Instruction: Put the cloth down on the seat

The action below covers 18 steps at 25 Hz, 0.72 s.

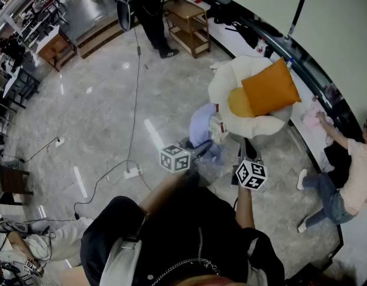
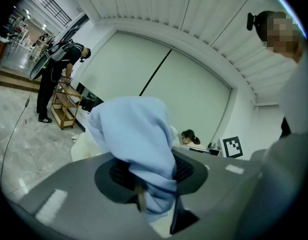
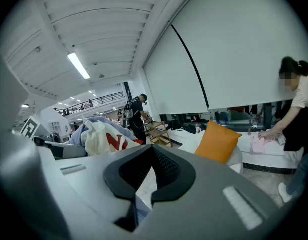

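Cloth (image 2: 134, 134) upright in left gripper (image 2: 159, 208)

A black top (image 1: 189, 219) fills the lower middle of the head view, short-sleeved as far as the steep angle shows; a pale grey strap (image 1: 121, 258) crosses it at lower left; a thin metal chain (image 1: 183, 270) lies along the bottom edge; the left gripper (image 2: 159, 210) and right gripper (image 3: 136, 215) have smooth grey shells with a black mesh-lined oval recess; the left cube (image 1: 174, 158) and right cube (image 1: 251, 174) are white with black square markers.
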Each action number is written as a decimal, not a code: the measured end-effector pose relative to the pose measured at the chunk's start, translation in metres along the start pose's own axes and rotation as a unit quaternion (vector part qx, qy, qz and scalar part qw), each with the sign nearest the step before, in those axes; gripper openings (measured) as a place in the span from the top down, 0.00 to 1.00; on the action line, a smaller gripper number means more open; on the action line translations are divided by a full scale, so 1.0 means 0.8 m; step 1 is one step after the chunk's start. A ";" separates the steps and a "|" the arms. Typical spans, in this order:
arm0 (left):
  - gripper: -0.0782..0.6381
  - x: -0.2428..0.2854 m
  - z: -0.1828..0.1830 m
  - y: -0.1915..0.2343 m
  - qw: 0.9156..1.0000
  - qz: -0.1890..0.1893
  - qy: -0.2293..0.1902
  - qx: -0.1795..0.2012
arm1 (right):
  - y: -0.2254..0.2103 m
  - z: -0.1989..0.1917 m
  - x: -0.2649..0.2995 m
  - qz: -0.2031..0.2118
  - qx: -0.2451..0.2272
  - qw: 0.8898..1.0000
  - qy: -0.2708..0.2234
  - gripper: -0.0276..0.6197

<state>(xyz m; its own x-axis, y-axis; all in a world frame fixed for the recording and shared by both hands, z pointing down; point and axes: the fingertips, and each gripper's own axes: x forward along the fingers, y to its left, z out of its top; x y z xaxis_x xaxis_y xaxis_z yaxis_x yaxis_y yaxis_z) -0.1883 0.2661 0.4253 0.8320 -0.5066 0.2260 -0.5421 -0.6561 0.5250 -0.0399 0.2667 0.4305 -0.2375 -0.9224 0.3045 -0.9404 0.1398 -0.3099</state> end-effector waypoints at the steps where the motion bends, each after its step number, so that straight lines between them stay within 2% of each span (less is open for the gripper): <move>1: 0.68 0.005 0.000 0.000 1.000 -0.002 -0.001 0.002 | -0.003 0.000 0.002 -0.001 -0.001 1.000 -0.002 0.96; 9: 0.68 0.014 0.003 -0.003 1.000 -0.006 0.000 0.006 | -0.013 -0.001 0.001 -0.006 -0.002 1.000 -0.001 0.96; 14: 0.68 0.018 0.000 -0.008 1.000 -0.009 0.005 0.010 | -0.010 0.011 -0.007 -0.003 -0.022 0.999 -0.032 0.96; 18: 0.68 0.025 0.000 -0.014 1.000 -0.014 0.009 0.013 | -0.008 0.009 -0.008 0.003 -0.028 0.999 -0.025 0.96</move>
<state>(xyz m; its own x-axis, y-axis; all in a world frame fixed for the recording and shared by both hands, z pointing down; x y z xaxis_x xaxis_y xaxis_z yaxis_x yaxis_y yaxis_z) -0.1656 0.2636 0.4236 0.8482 -0.4789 0.2261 -0.5220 -0.6839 0.5097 -0.0306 0.2689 0.4240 -0.2324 -0.9379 0.2574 -0.9515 0.1644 -0.2600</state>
